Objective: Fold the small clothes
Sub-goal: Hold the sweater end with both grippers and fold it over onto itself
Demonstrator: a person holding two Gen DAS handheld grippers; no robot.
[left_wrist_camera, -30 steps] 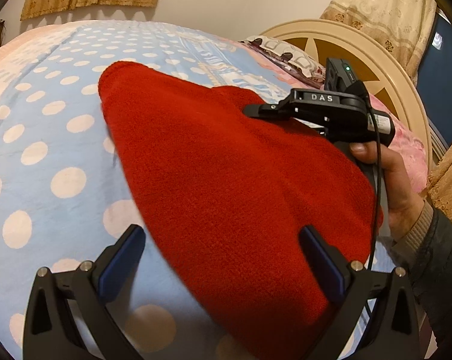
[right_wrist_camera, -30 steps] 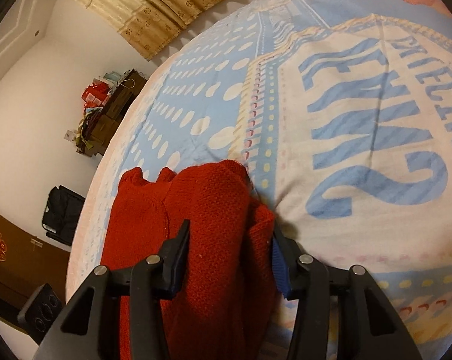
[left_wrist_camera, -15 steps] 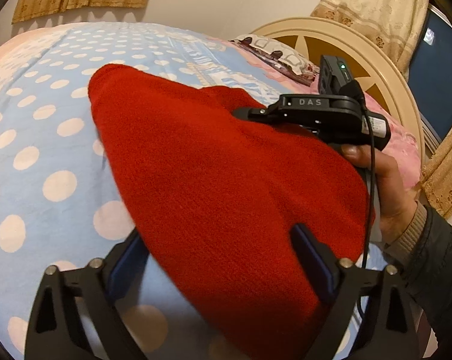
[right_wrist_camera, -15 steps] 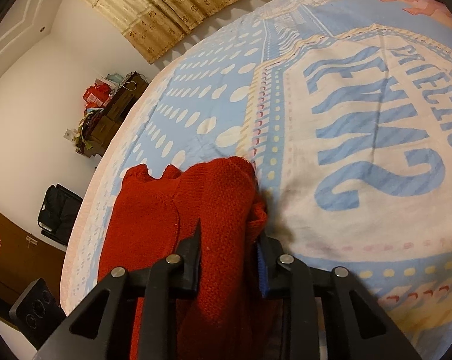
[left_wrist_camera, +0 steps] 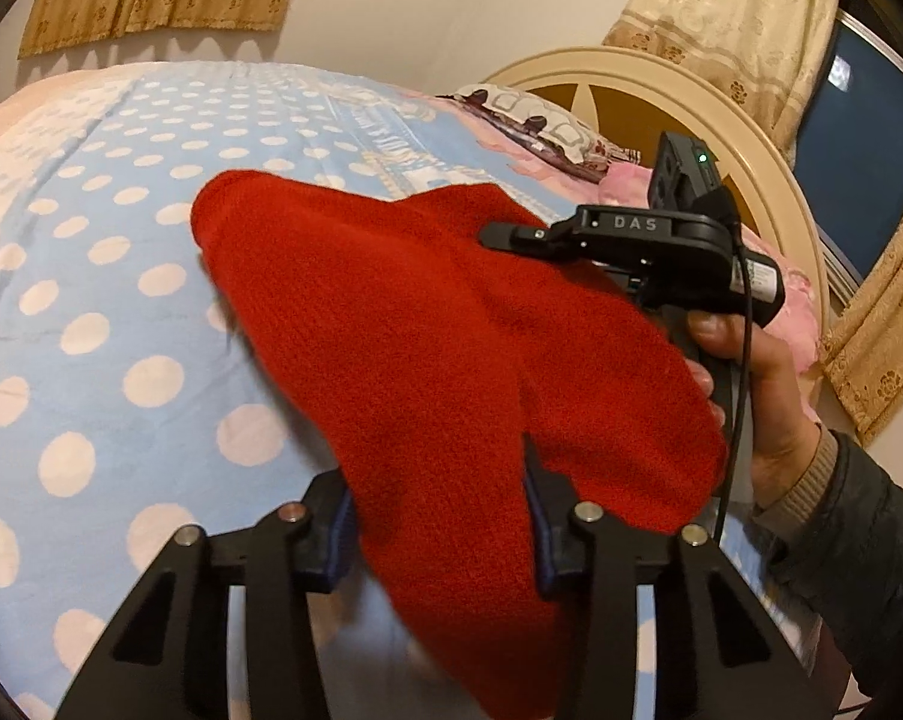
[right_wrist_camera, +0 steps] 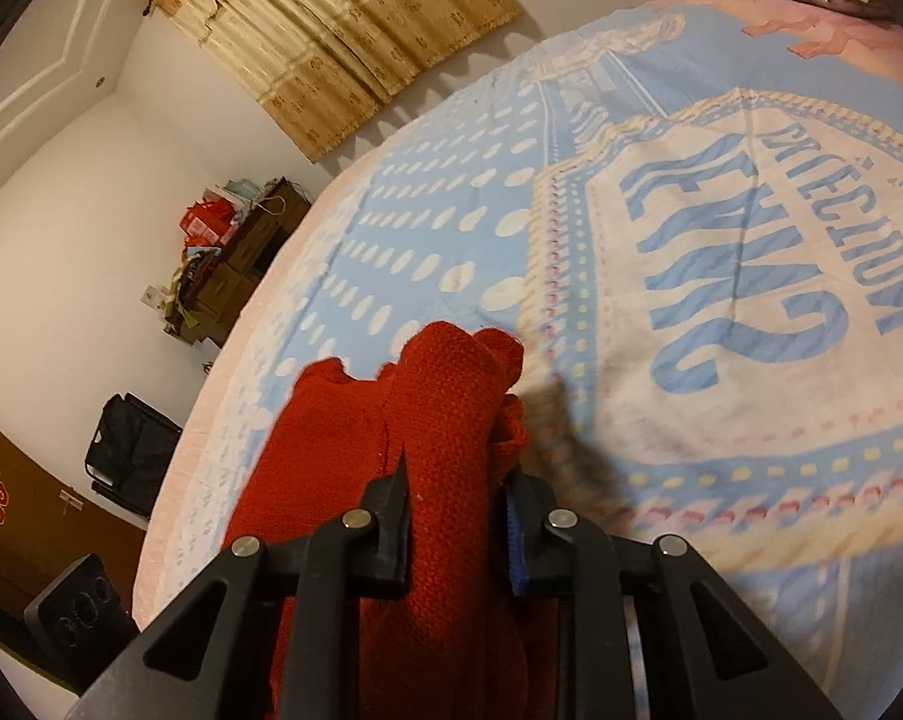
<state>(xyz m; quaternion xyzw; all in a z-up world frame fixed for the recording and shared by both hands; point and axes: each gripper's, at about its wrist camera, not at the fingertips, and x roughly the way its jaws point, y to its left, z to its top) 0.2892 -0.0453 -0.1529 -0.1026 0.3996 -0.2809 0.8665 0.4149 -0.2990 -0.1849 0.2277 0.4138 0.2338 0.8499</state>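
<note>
Black plastic body of the right hand-held gripper (left_wrist_camera: 637, 234), seen from the left wrist view: pale raised letters "DAS" on its side.

Light-blue and cream printed bedspread (right_wrist_camera: 721, 252), right wrist view: large striped blue lettering lying upside down, of which only a "2" reads clearly; the smaller arched line of blue capitals above it is not legible with certainty.

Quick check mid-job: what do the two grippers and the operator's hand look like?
Left gripper: black triangulated frames with silver bolts, blue pads on the fingers. Right gripper has the same black frame and a blue pad. Seen from the left wrist, its body is marked "DAS", with a green light, a white label and a black cable. The hand is bare, with a tan ribbed cuff under a dark sleeve.
</note>
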